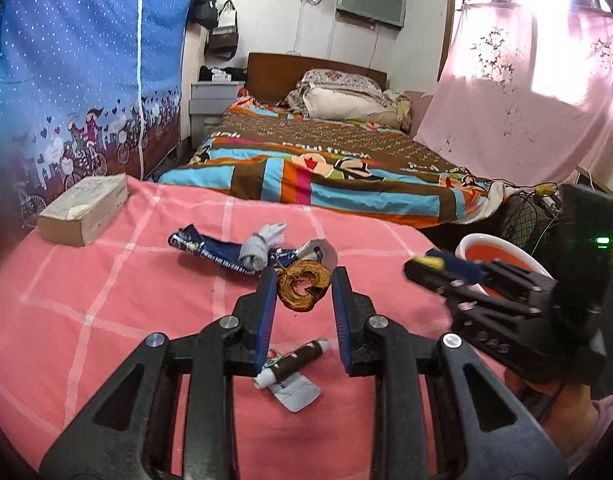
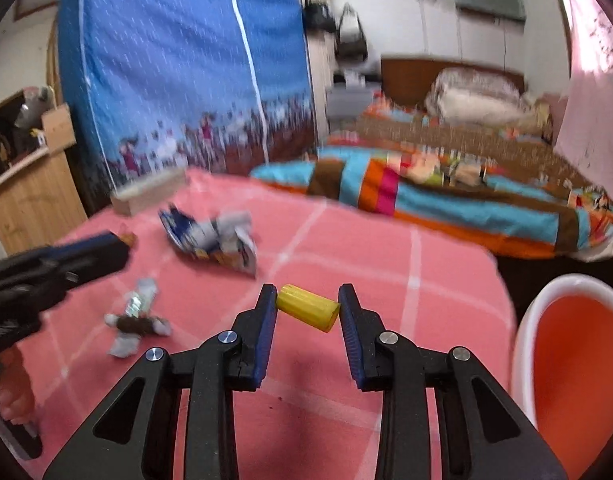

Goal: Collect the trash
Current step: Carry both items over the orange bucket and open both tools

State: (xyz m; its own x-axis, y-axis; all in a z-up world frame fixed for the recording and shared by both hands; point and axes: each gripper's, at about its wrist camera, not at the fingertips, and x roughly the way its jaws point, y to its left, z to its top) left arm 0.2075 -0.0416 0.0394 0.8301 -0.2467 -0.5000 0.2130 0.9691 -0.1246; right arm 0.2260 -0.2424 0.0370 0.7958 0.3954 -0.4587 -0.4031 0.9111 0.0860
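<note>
Right wrist: right gripper (image 2: 307, 300) tilted downward, apparently around yellow piece (image 2: 308, 308).

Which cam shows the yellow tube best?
Right wrist. The yellow tube sits centred between that claw's fingers, full length visible, tilted, though slightly blurred. The left wrist view shows only its yellow tip poking out past the right claw, seen side-on in front of the bin.

The left gripper (image 1: 304, 288) holds a brown curled peel (image 1: 303, 286) between its blue pads, above the pink checked cloth (image 1: 106, 300). Beneath lies a small wrapper (image 1: 292, 372); farther in, a blue wrapper (image 1: 222, 250). A box (image 1: 84, 210) sits at the left edge. The right gripper (image 1: 430, 266) carries something yellow over a white bin (image 1: 502, 260).
</note>
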